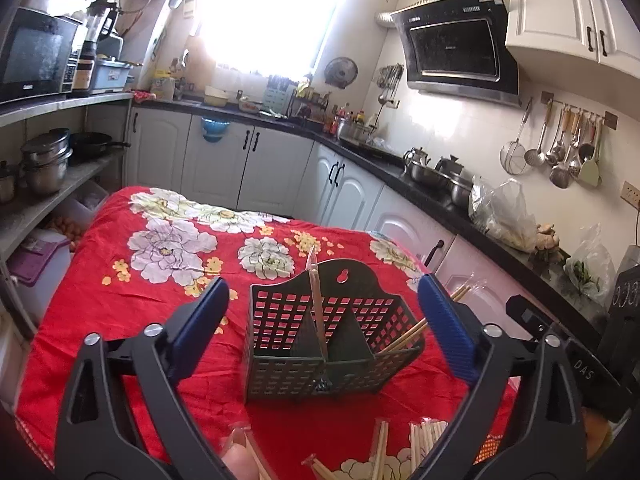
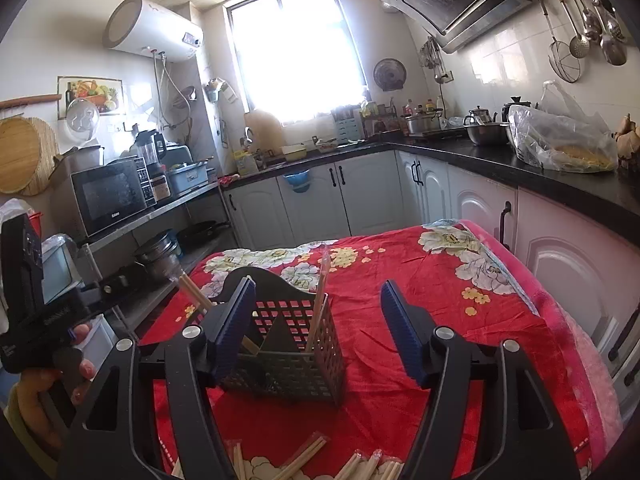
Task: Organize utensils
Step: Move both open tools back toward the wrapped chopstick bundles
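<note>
A dark green slotted utensil caddy [image 1: 332,344] stands on the red floral tablecloth [image 1: 160,280]. One wrapped pair of chopsticks [image 1: 318,312] stands upright in its middle compartment, and another pair [image 1: 404,336] leans out of its right compartment. Several wrapped chopsticks [image 1: 424,440] lie loose on the cloth at the near edge. My left gripper [image 1: 324,312] is open and empty, its jaws wide on either side of the caddy. My right gripper [image 2: 318,320] is open and empty, to the right of the caddy [image 2: 288,344]. Loose chopsticks [image 2: 304,456] also show in the right wrist view.
The table is ringed by white kitchen cabinets [image 1: 256,168] under a black counter [image 1: 440,200] with pots and plastic bags. Shelves with a microwave [image 1: 36,56] and pots stand to the left. The left hand and its gripper handle [image 2: 36,320] show at the right view's left edge.
</note>
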### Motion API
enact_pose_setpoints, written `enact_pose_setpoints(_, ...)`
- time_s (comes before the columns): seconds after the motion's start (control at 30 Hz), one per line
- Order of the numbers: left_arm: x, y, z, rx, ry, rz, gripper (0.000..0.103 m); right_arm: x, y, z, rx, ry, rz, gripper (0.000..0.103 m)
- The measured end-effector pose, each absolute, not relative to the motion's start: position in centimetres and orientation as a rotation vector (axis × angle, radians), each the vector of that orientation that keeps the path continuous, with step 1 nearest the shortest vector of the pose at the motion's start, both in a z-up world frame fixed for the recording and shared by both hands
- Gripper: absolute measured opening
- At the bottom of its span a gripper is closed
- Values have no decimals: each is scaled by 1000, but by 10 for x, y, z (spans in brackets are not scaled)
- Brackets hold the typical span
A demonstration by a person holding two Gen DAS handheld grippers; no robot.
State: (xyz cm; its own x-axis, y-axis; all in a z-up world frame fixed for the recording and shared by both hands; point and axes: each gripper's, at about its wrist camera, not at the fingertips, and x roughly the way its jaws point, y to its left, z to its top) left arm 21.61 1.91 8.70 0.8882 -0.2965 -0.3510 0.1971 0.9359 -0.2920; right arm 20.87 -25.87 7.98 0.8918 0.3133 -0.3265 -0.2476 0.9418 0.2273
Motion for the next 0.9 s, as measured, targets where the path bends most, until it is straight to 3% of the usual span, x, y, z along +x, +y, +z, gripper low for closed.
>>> enact_pose_setpoints(0.9,170,44,55,-291,464,-223,92,177,-244,55,124,464,346,66)
